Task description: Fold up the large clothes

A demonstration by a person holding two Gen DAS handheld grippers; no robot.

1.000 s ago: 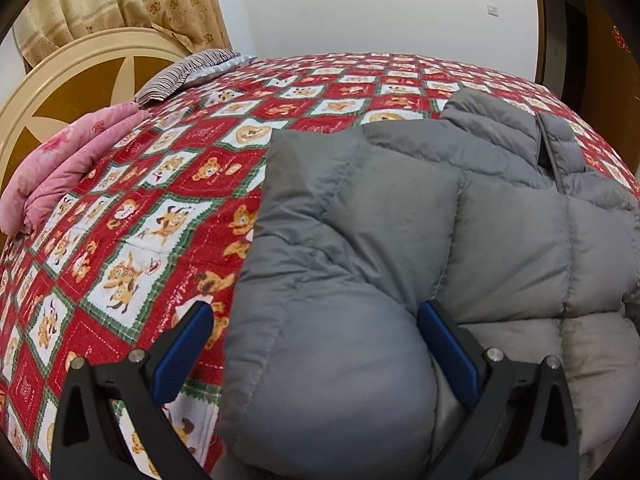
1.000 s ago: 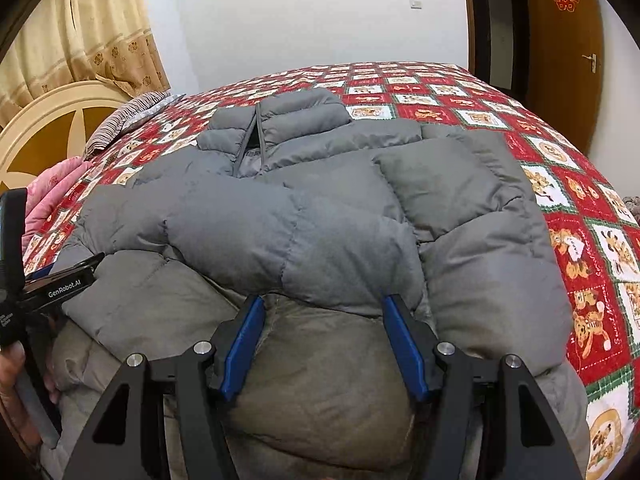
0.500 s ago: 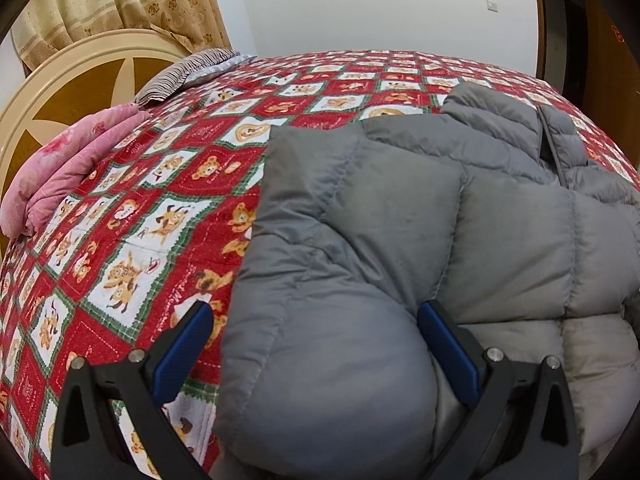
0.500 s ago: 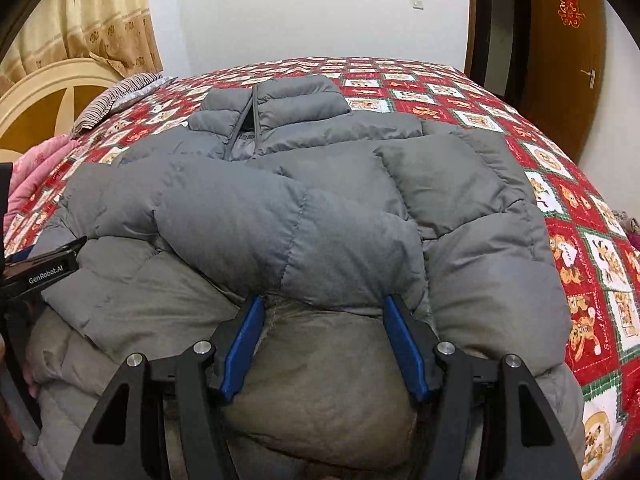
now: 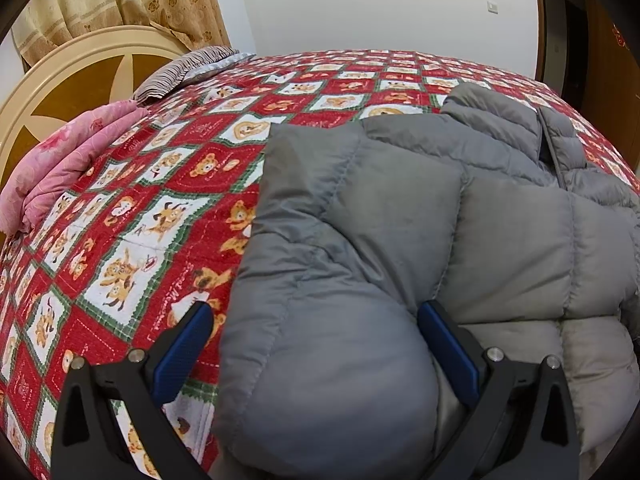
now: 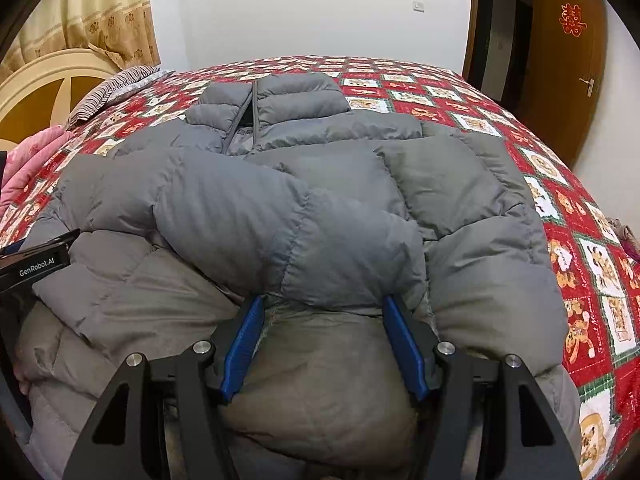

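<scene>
A grey puffer jacket (image 5: 440, 208) lies front up on the bed, collar (image 6: 272, 96) at the far end and a sleeve folded across its chest (image 6: 248, 216). My left gripper (image 5: 318, 340) stands wide at the jacket's near left edge. The puffy edge bulges between its jaws, and the left pad (image 5: 188, 344) stays clear of it over the quilt. My right gripper (image 6: 324, 340) is shut on the jacket's near hem (image 6: 320, 392), which bulges between the blue pads. The left gripper's body (image 6: 36, 272) shows at the left edge of the right wrist view.
A red patchwork quilt (image 5: 160, 208) with bear pictures covers the bed. A folded pink blanket (image 5: 68, 160) and a striped pillow (image 5: 180, 72) lie by the cream headboard (image 5: 68, 76). A wooden door (image 6: 568, 60) stands at the right, curtains at the left.
The right wrist view has swung and rolled a little, with the hem staying between its pads. The left gripper and the jacket's left edge look the same.
</scene>
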